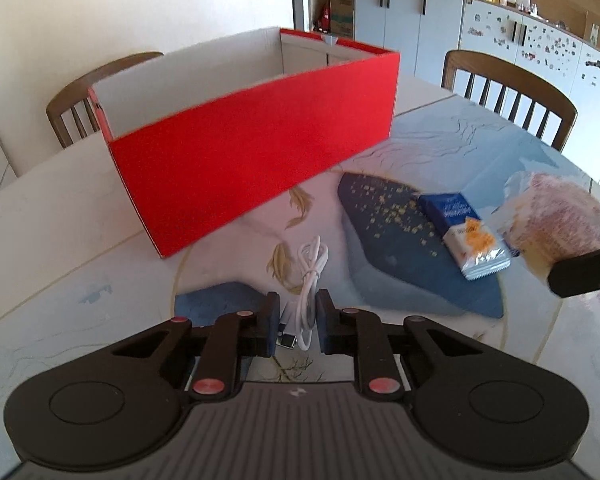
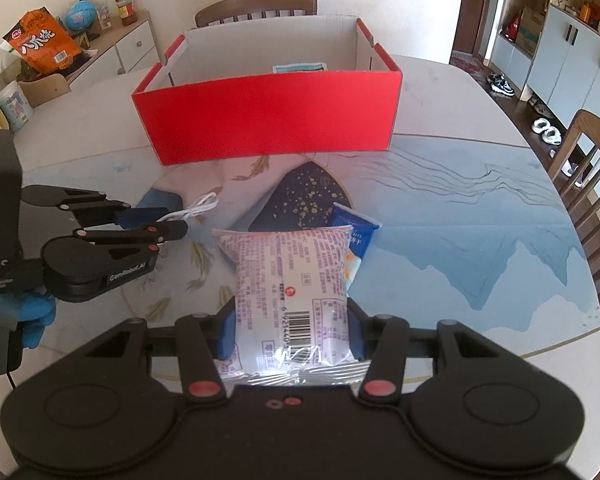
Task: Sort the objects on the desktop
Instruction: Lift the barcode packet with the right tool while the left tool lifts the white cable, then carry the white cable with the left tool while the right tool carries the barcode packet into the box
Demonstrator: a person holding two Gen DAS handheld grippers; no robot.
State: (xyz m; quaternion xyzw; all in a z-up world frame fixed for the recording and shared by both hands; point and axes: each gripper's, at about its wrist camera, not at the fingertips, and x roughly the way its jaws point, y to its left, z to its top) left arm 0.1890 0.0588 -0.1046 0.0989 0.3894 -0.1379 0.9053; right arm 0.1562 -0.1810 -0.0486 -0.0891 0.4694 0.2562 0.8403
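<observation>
On the table [image 2: 440, 152] before the red box [image 2: 268, 120], the left gripper [image 1: 298, 316] is clamped on the white cable [image 1: 310, 268]; the right gripper [image 2: 290, 332] grips the snack bag [image 2: 288, 272]. Advice: lift both clear of the box's front wall before releasing. Only the right view shows a packet already inside.

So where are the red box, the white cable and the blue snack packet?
red box [image 2: 268, 120]: right wrist view, front wall.
white cable [image 1: 310, 268]: left wrist view, bundled middle.
blue snack packet [image 1: 460, 224]: left wrist view, wrapper centre.
</observation>
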